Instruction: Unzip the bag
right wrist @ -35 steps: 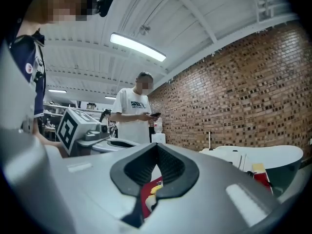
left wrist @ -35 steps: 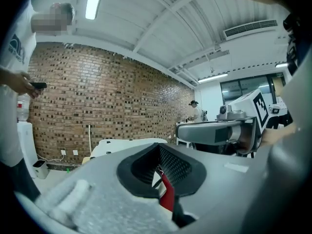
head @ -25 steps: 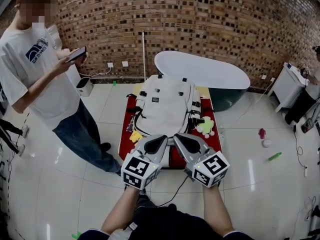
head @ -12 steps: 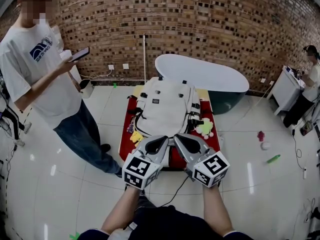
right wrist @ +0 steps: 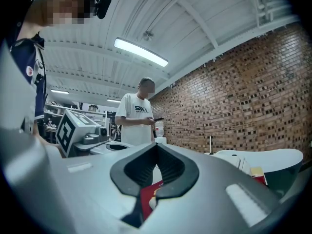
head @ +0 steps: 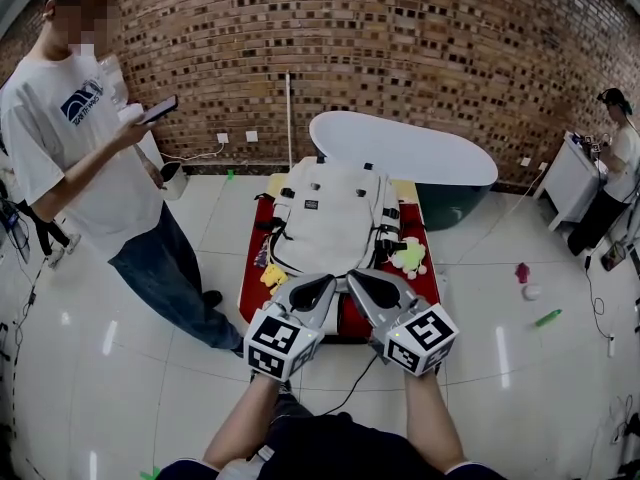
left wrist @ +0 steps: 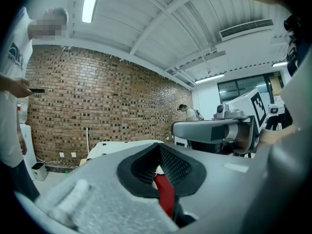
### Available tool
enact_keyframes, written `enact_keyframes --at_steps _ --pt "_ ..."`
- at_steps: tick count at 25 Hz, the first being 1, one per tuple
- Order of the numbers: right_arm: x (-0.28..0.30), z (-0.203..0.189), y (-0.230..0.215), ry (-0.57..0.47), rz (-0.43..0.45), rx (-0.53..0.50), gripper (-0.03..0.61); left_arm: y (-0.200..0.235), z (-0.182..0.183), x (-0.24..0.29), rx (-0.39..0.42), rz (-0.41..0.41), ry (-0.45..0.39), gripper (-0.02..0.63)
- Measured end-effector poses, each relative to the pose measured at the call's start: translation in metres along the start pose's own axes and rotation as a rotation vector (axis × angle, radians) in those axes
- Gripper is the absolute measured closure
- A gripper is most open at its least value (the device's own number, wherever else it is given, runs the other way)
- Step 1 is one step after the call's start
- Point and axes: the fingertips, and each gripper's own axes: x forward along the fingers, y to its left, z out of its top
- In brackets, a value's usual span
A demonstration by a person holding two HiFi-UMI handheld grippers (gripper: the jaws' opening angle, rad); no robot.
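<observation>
Left gripper [head: 326, 282] and right gripper [head: 357, 280] are being held clenched, empty, side by side over the red table's [head: 254, 270] near edge. White bag [head: 330, 213] is being kept flat mid-table, apart.

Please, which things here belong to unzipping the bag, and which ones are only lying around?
For the job:
white backpack
left gripper, shut, empty
right gripper, shut, empty

Only lying around:
green plush toy
yellow toy
white bathtub
pink bottle on the floor
</observation>
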Motion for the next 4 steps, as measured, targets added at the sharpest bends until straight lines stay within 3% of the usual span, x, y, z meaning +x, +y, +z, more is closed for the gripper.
enact_keyframes --at_steps 4 --pt "-0.0003 0.0019 0.002 -0.002 0.004 0.0 0.574 0.0 0.0002 -0.0011 0.001 0.0 0.001 0.611"
